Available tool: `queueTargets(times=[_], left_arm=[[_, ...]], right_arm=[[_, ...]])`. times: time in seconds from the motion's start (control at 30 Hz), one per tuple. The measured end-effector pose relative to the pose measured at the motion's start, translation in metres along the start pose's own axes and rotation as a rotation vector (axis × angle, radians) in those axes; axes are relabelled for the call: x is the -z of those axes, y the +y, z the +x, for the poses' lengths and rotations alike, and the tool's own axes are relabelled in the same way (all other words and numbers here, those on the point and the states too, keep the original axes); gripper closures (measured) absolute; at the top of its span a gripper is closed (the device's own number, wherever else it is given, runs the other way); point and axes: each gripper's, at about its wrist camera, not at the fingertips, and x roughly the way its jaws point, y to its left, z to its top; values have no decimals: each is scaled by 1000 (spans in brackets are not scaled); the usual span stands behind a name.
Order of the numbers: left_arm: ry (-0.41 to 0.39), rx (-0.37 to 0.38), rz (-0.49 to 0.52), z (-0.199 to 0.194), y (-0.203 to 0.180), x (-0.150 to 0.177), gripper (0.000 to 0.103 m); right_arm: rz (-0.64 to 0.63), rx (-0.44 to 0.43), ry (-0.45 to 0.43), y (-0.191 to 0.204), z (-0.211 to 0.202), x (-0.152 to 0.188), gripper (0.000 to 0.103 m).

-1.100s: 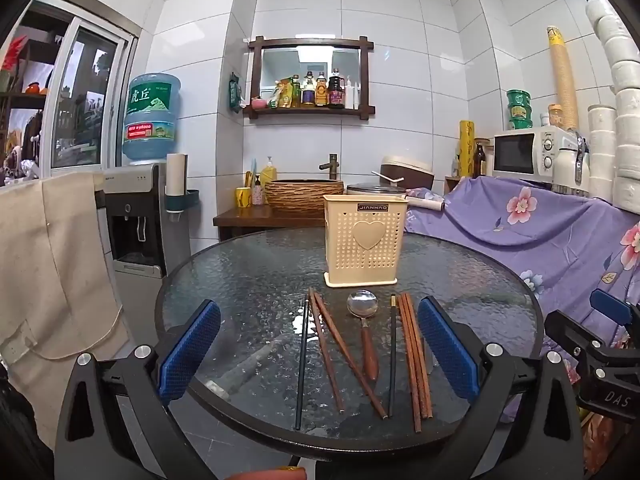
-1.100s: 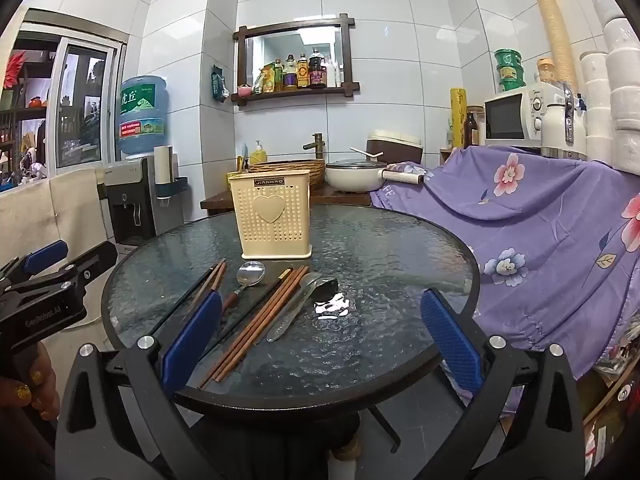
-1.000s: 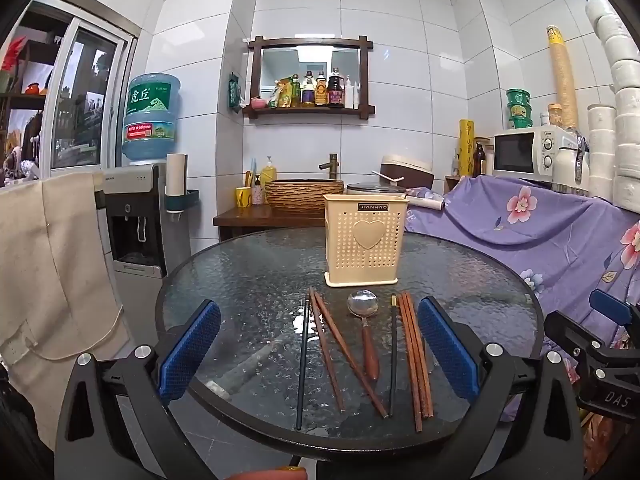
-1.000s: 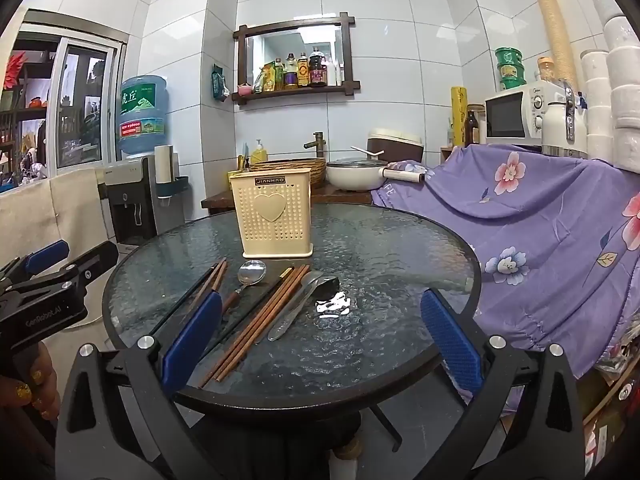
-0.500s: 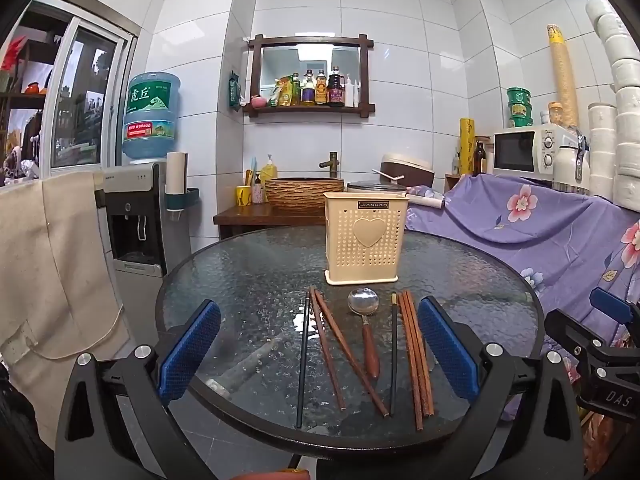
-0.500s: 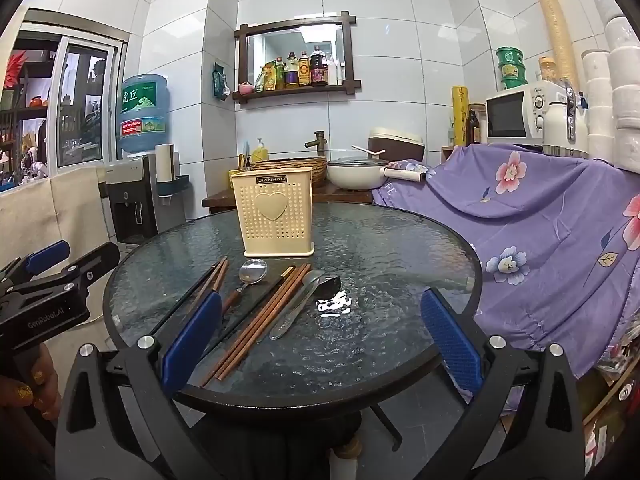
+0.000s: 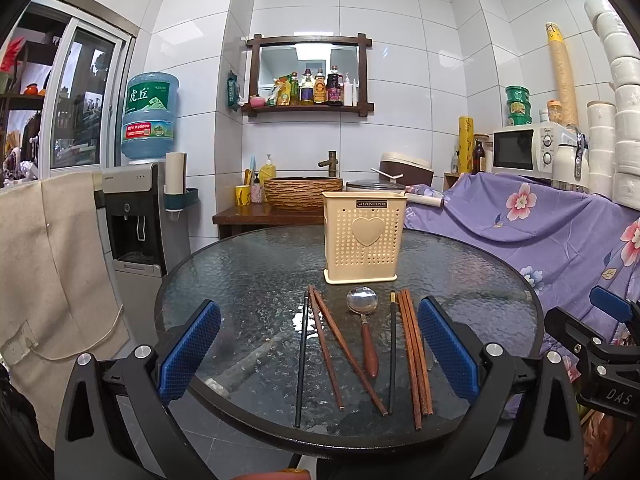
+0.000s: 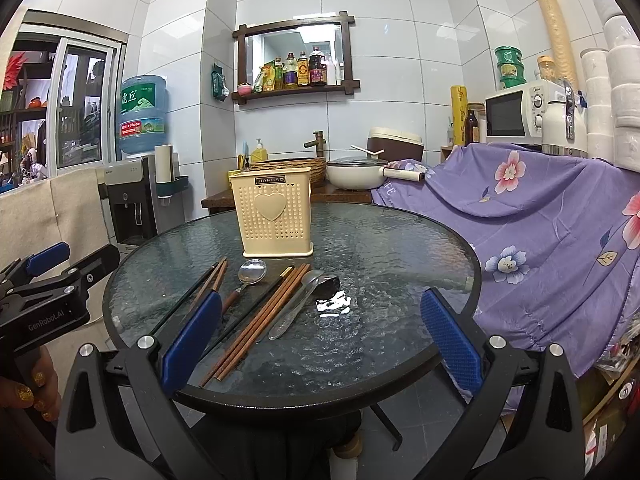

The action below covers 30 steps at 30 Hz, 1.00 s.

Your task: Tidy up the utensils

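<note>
Nearest, left gripper (image 7: 318, 350) held low at the table's near edge, blue pads (image 7: 188, 348) spread wide apart and gripping nothing. Right gripper (image 8: 320, 336) likewise low before the rim, pads gaping, empty. Just beyond, round glass table (image 7: 224, 280) carrying a row of utensils laid lengthwise: one black chopstick (image 7: 301, 360) at far left, then two brown chopsticks (image 7: 336, 348) crossing near their far tips, then a wooden-handled spoon (image 7: 362, 312) with bowl pointing away, then a second black chopstick (image 7: 392, 352), then a tight bundle of brown chopsticks (image 7: 416, 356) touching one another. In the right wrist view, a clear-handled spoon (image 8: 304, 300) just beside that bundle, on its right. Farther back, upright on the glass and close behind the utensil tips, a cream perforated holder (image 7: 364, 236) with a heart on its front. Beyond the table, purple floral cloth (image 8: 560, 216) draped at right.
</note>
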Motion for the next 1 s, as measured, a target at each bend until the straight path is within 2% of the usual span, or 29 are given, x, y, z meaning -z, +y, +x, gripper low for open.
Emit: queueTargets(times=[1.0], left_arm=[[-1,0,1,0,2,0,6]], right_arm=[[2,1,-2,2,3,2,5]])
